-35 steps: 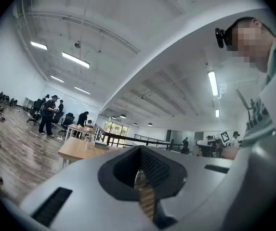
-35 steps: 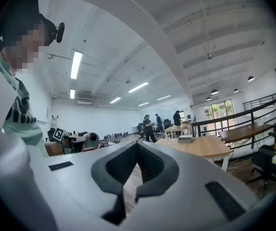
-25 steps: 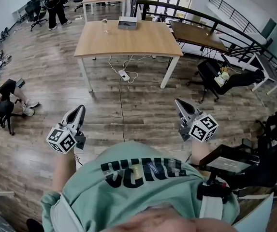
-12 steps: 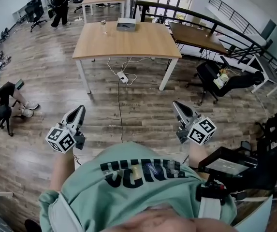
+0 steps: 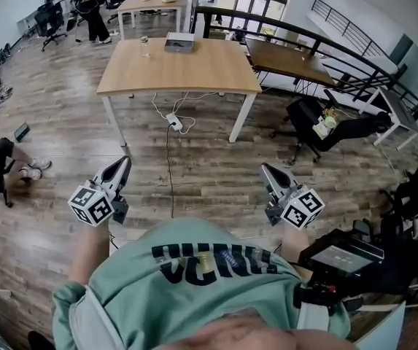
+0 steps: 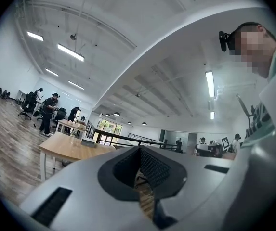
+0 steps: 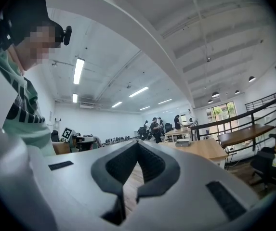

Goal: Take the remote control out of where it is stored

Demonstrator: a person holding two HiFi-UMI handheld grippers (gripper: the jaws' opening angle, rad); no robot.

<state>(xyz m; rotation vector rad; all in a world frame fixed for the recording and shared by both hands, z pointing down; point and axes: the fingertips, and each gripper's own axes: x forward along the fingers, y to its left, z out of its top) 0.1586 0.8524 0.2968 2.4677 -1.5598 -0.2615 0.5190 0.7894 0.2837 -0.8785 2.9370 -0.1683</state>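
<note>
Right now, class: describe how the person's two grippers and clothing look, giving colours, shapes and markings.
The left gripper and right gripper both have light grey, tapering jaws lined with dark ribbed pads. Each carries a white cube with black square markers. The person wears a mint-green T-shirt with dark lettering.

text: none legible | shirt (image 5: 212, 257) lettering: upside down, unreadable

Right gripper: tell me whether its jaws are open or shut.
Shut and empty: the right gripper shows its jaw tips meeting, nothing between them.
</note>
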